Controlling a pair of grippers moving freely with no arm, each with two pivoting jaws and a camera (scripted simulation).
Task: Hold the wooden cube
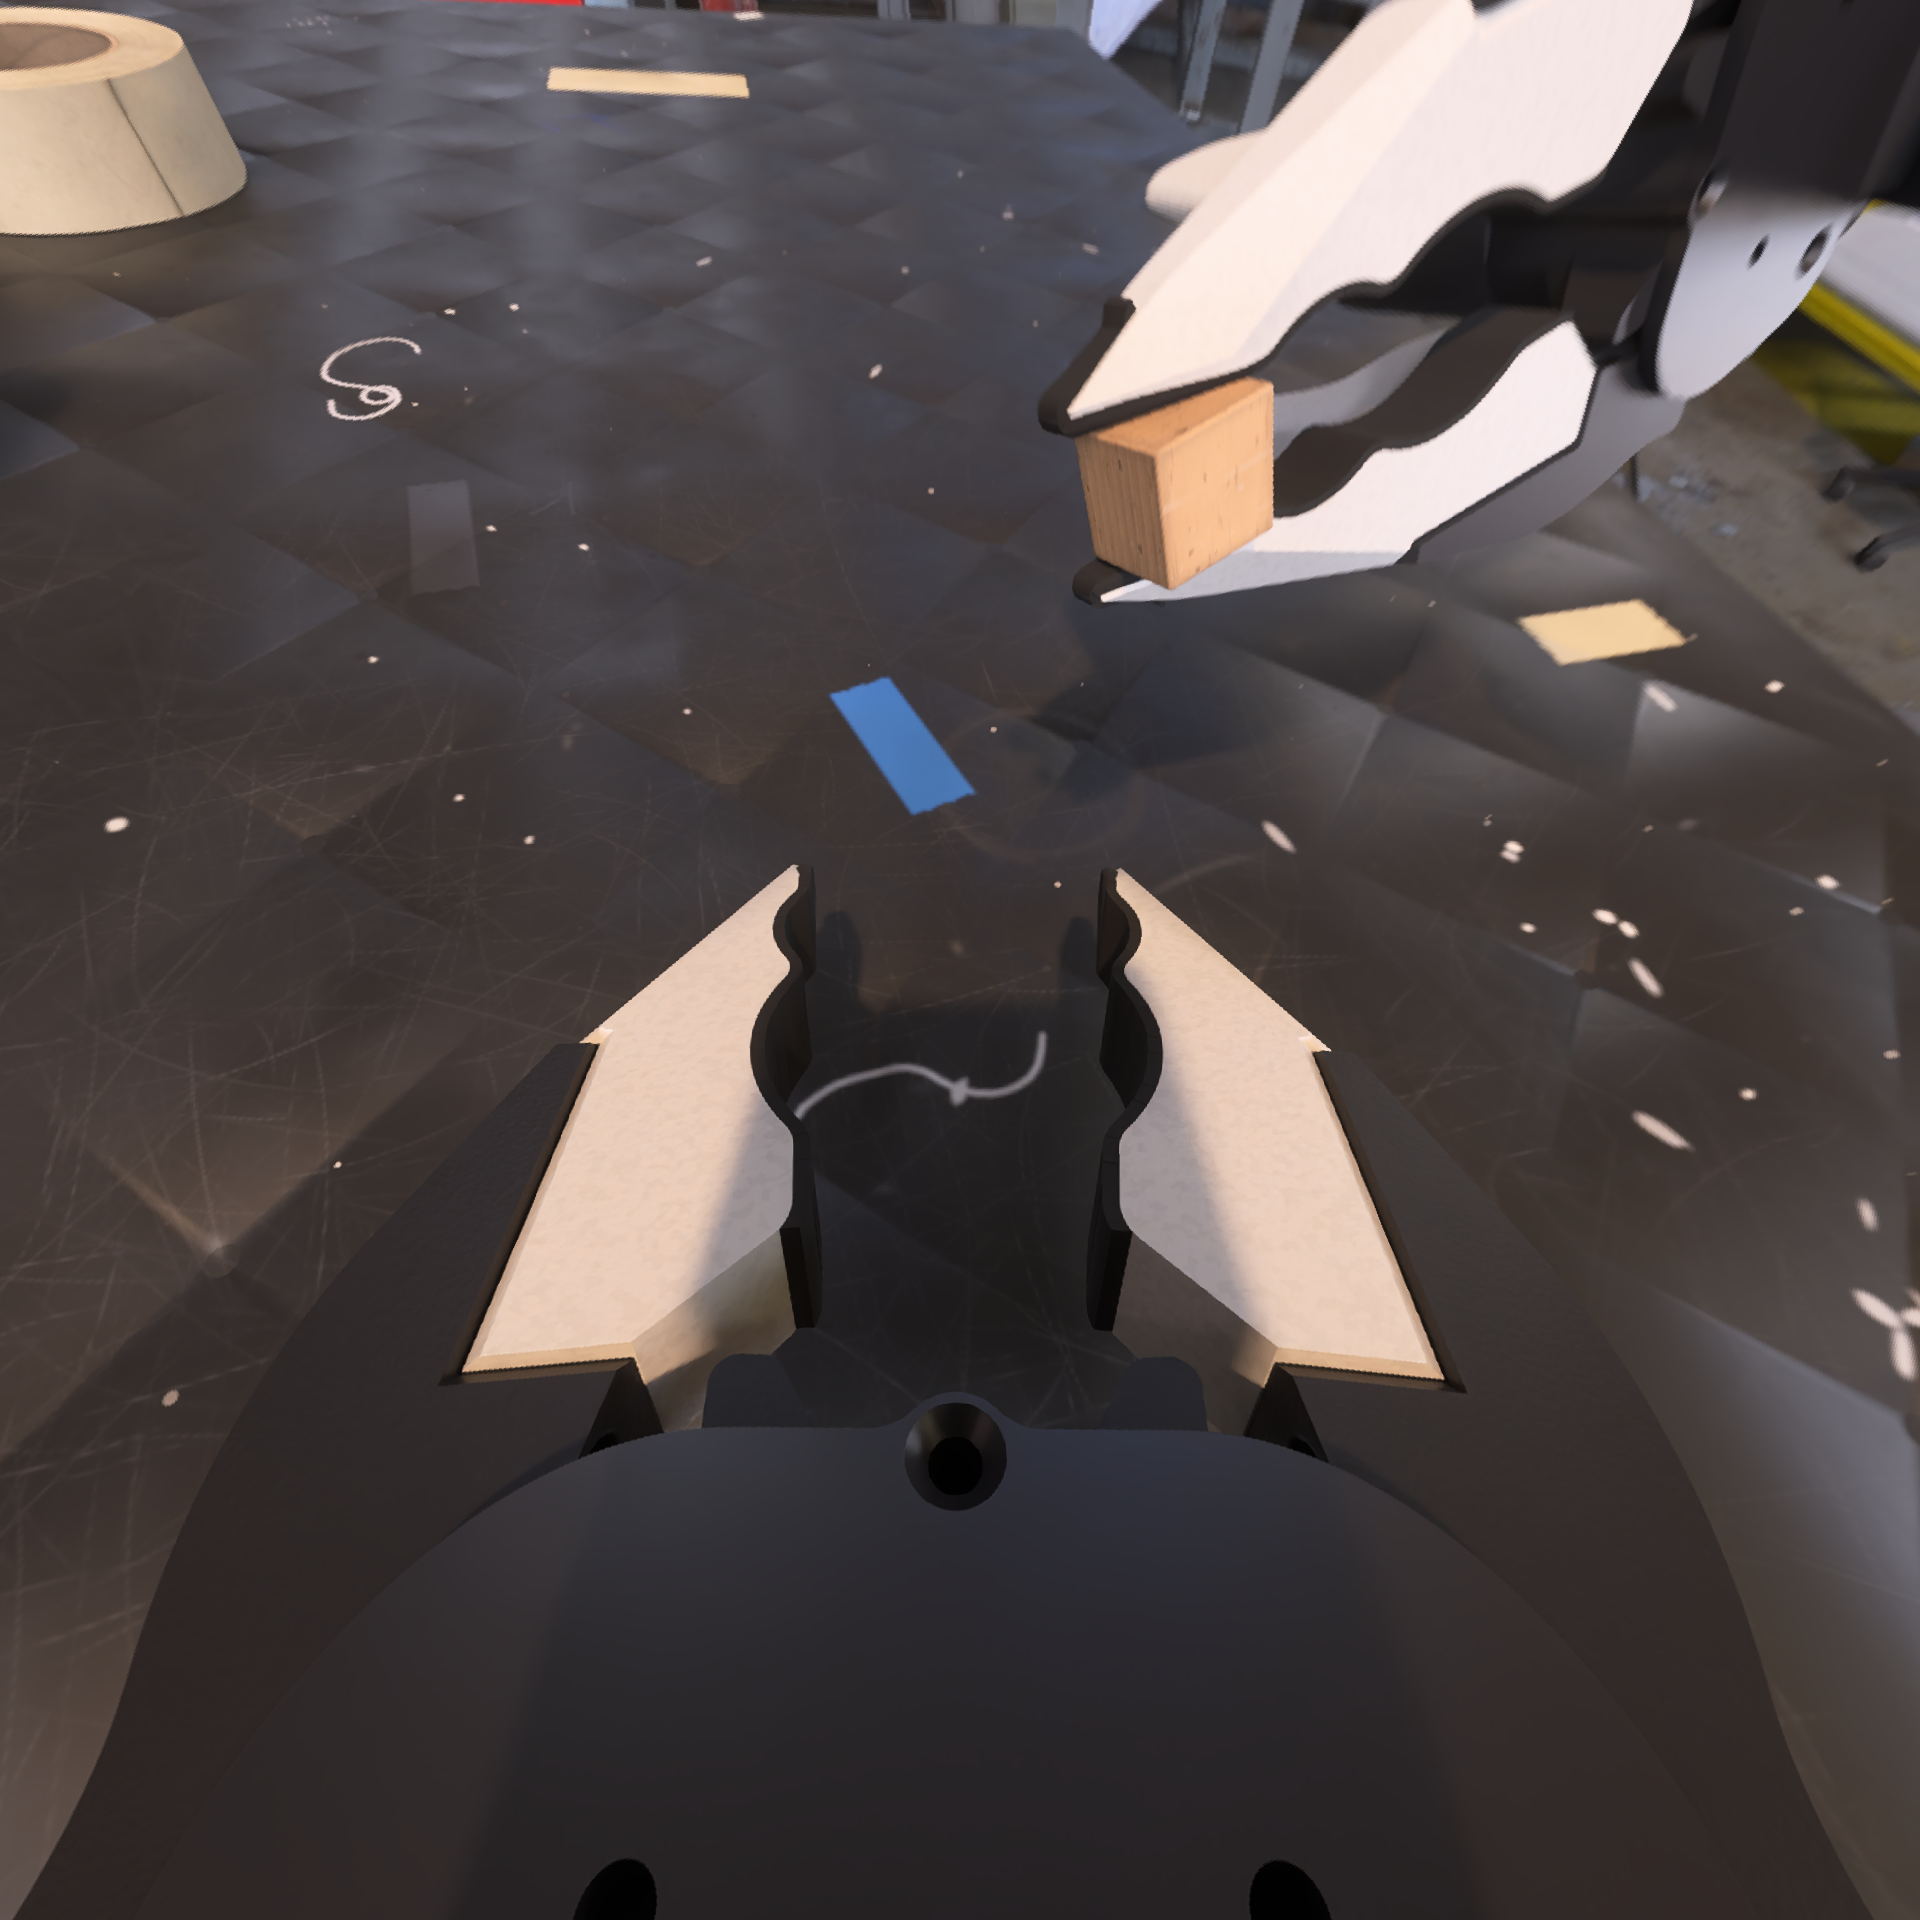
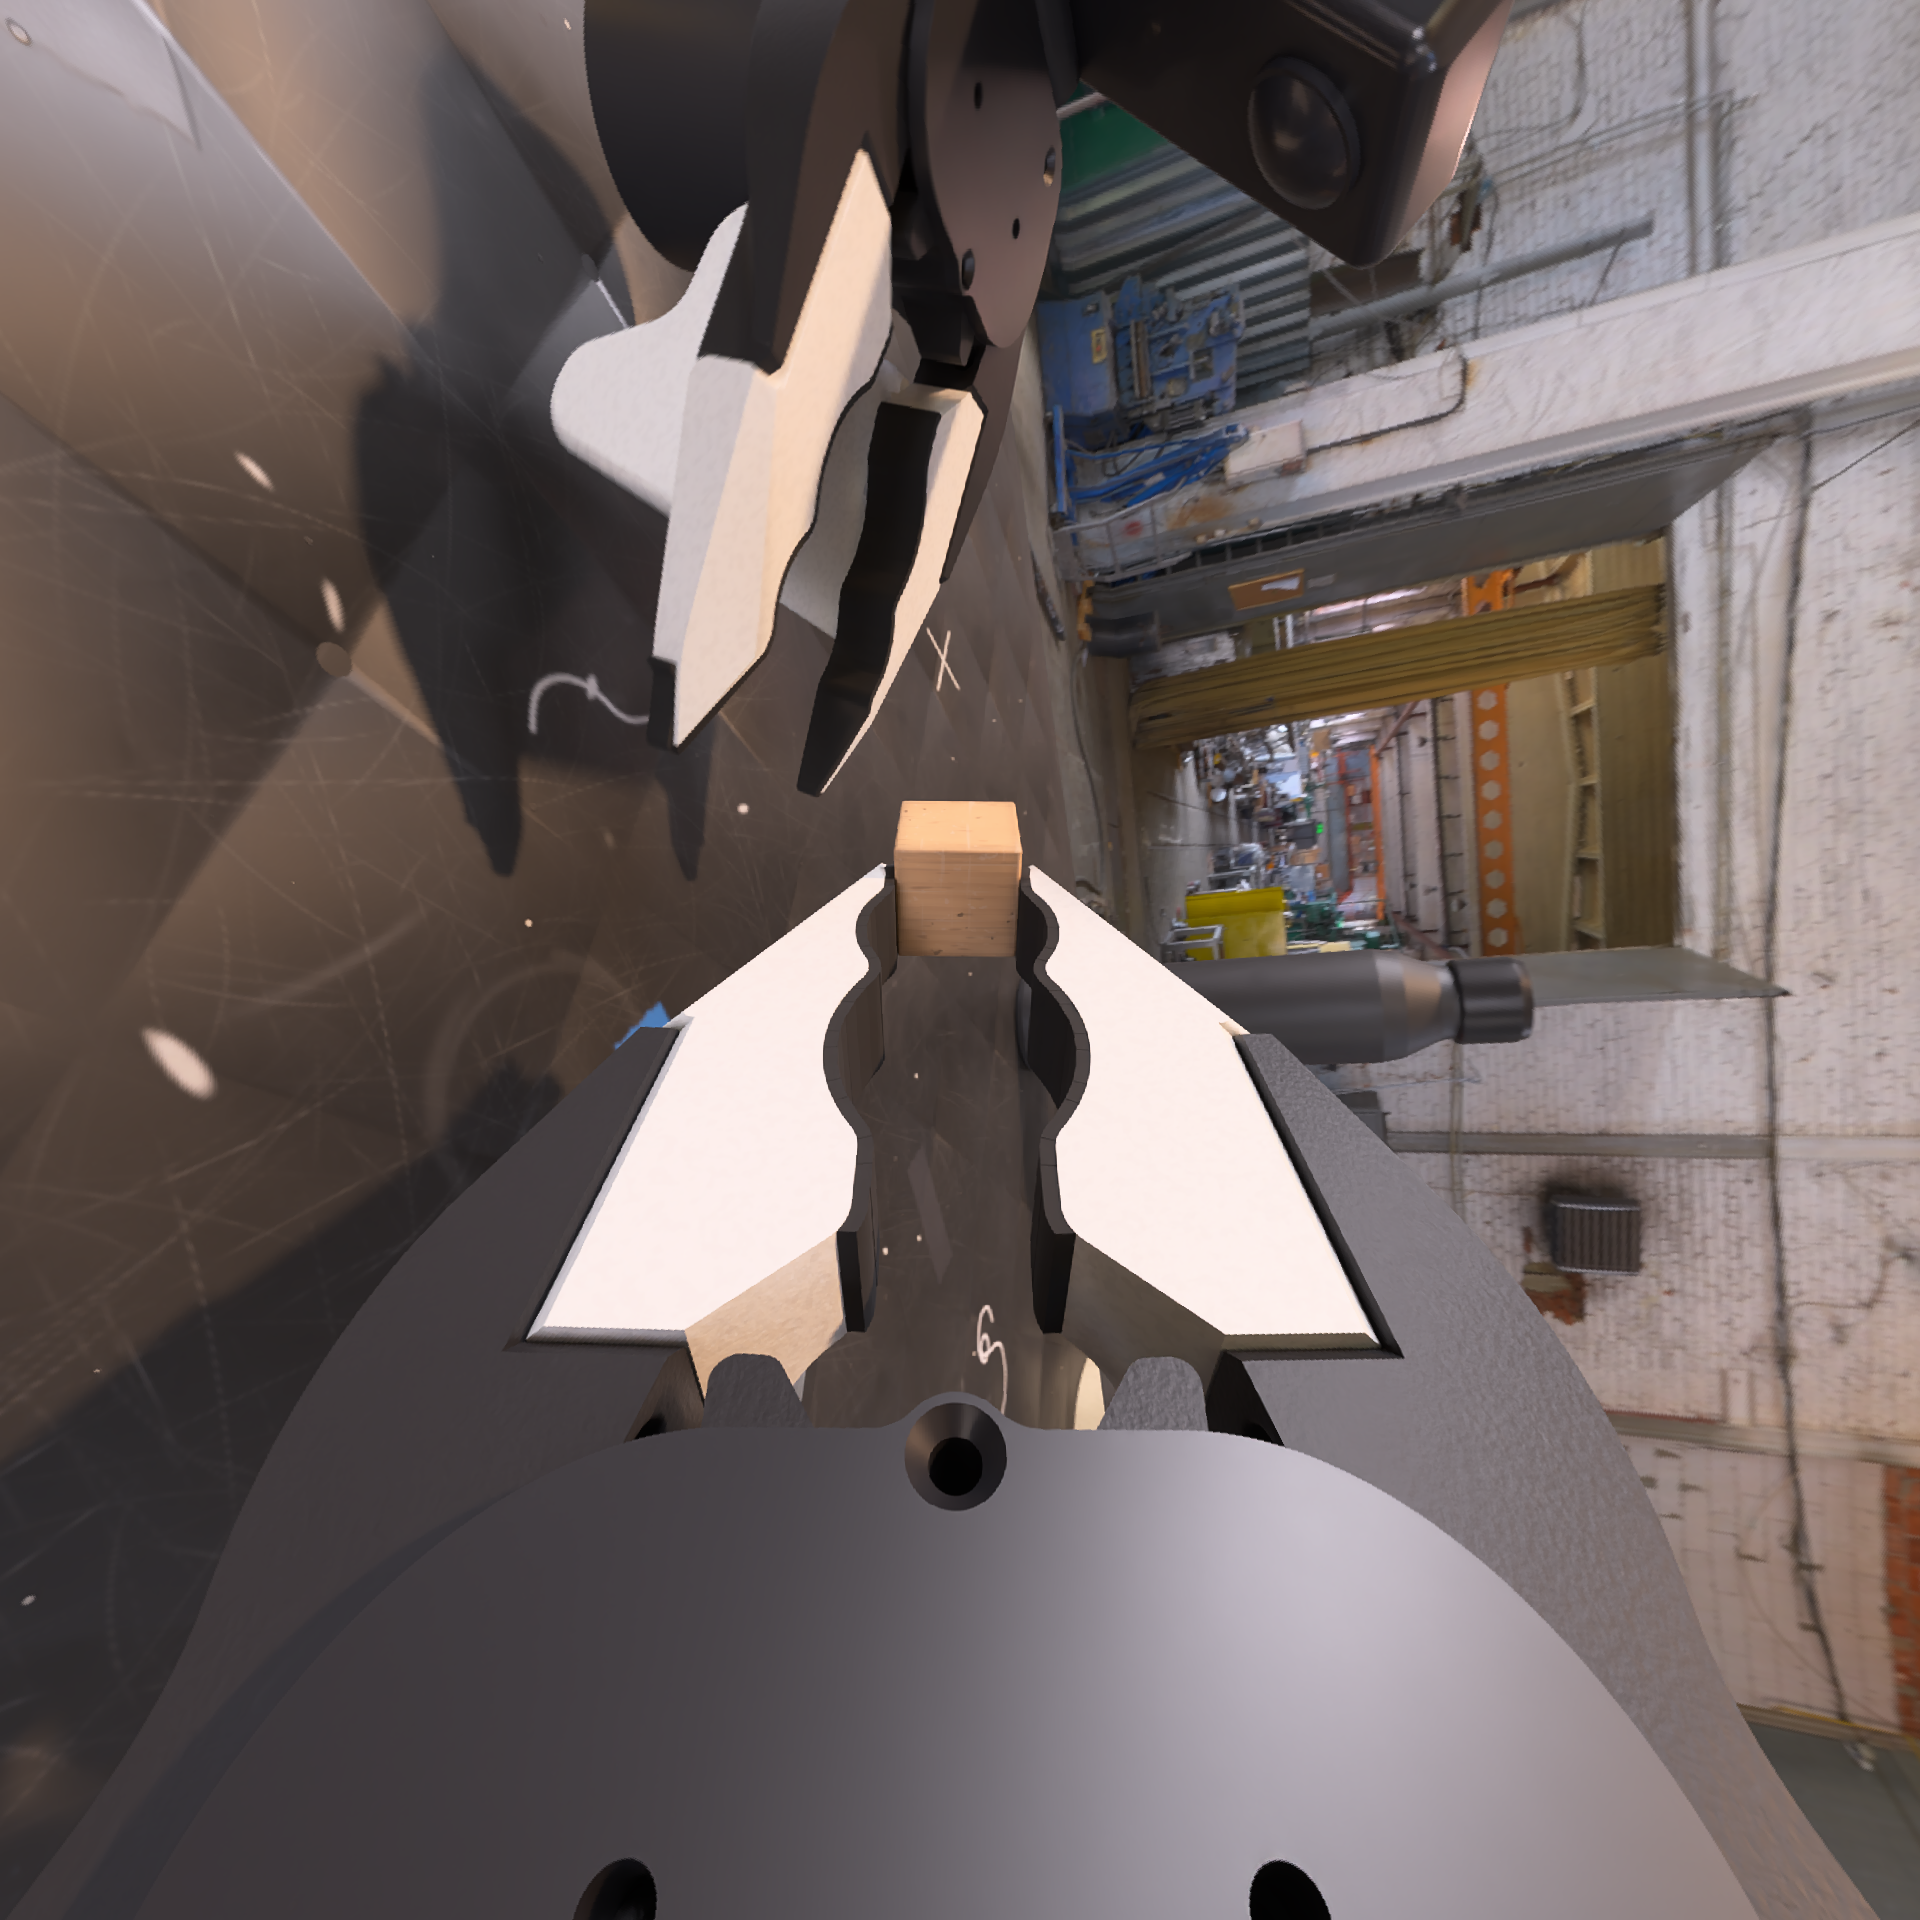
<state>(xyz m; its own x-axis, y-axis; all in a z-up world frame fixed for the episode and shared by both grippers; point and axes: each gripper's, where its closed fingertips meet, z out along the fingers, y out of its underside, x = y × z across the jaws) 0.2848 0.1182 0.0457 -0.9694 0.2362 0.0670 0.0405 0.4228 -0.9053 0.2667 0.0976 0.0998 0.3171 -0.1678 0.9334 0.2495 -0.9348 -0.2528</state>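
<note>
The wooden cube (image 1: pixel 1174 483) is a small light-brown block held above the dark table (image 1: pixel 416 727), to the upper right in the left wrist view. My right gripper (image 1: pixel 1075 504) is shut on it, one white finger above and one below. In the right wrist view the cube (image 2: pixel 956 883) sits clamped between the fingertips of the right gripper (image 2: pixel 958 878). My left gripper (image 1: pixel 956 883) is open and empty, low over the table, nearer than the cube and to its left. It also shows in the right wrist view (image 2: pixel 740 764), pointing toward the cube and apart from it.
A cream tape roll (image 1: pixel 94 125) stands at the far left of the table. A blue tape strip (image 1: pixel 902 743) and beige tape patches (image 1: pixel 646 81) (image 1: pixel 1600 629) lie flat on it. A dark grey bottle (image 2: pixel 1371 1003) shows beyond the right gripper.
</note>
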